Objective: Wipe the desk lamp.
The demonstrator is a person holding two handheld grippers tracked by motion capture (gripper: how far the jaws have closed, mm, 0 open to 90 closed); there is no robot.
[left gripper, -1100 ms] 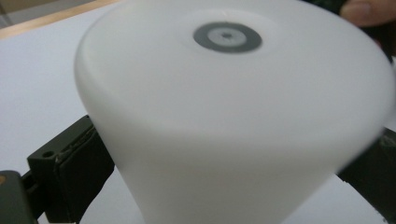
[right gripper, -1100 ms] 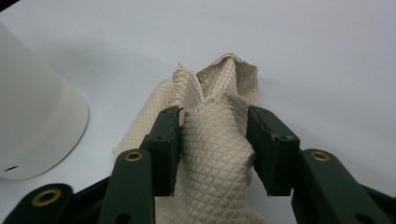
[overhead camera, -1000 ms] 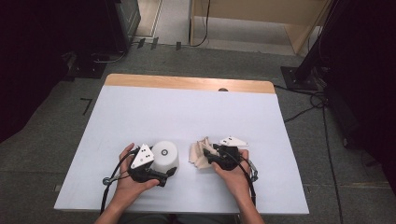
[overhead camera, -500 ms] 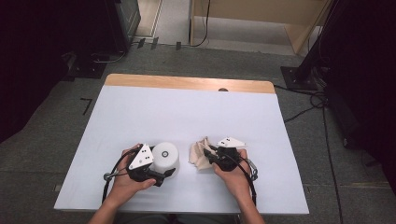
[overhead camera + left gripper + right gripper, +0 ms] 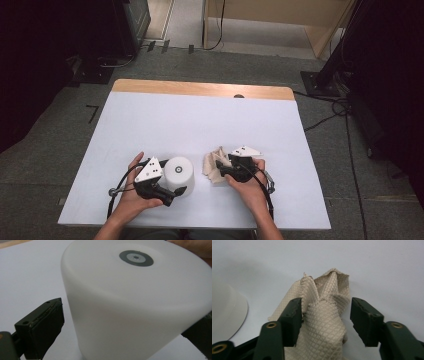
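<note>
Jaws of the left hand-held gripper (image 5: 125,340) straddle the white cup (image 5: 135,300) wide, just reopened; right hand-held gripper (image 5: 325,317) just widened around the beige cloth (image 5: 324,315), ungripped. Next: squeeze both.

In the left gripper view, the white upturned plastic cup (image 5: 135,302) runs past the right and bottom edges, hiding most of one black jaw. In the right gripper view, the crumpled beige waffle-weave cloth (image 5: 324,322) is cut off below; its lower folds are unreadable.

The bench (image 5: 200,120) is evenly lit from above, while the floor around it is left dim. Soft shadows are cast beneath the cup (image 5: 135,305). The cup is blurred at close range; the cloth (image 5: 324,312) is rendered sharply.
</note>
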